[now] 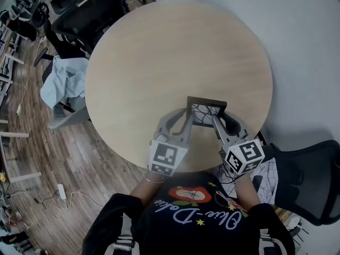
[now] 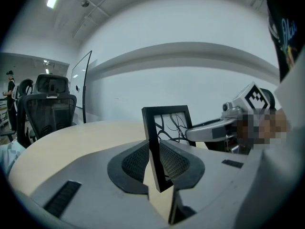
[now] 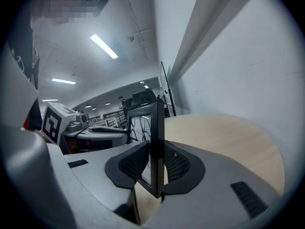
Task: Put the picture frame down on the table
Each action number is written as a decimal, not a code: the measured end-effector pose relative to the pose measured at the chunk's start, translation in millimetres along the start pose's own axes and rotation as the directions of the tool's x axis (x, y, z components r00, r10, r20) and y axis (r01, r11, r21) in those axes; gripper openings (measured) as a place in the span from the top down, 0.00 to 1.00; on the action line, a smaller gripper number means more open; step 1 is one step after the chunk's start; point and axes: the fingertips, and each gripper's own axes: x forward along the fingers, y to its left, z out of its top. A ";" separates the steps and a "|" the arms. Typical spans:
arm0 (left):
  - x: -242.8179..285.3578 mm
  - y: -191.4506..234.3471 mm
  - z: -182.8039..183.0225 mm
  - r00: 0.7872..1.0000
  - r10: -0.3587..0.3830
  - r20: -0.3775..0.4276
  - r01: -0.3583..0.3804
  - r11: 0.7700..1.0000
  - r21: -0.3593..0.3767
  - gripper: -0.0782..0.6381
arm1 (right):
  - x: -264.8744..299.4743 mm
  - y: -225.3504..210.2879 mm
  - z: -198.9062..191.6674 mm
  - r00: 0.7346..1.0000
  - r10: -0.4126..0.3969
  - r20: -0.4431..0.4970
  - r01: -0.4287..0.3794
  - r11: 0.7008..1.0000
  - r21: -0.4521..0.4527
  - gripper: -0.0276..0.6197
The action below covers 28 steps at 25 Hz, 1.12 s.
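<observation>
Round wooden table [image 1: 159, 47]; black rectangular frame [image 1: 206, 112].

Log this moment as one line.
left tool: shut on picture frame | right tool: shut on picture frame | picture frame: upright over table, not laid down

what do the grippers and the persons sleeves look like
The left gripper and right gripper are light grey shells with dark mesh-textured pads; each carries a white cube with black square markers. The person wears a black long-sleeved top with pale lettering, and a thin bracelet at the left wrist.
</observation>
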 end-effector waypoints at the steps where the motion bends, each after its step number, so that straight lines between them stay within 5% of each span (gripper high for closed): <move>1: 1.3 1.4 -1.6 1.000 -0.001 -0.005 0.001 1.000 0.001 0.82 | 1.8 -0.6 -1.3 1.000 -0.002 -0.004 0.002 1.000 0.002 0.84; 28: 41.6 31.3 -41.9 0.990 -0.035 -0.135 0.034 0.999 -0.010 0.82 | 47.9 -26.1 -38.9 0.991 -0.018 -0.129 0.031 0.995 0.100 0.84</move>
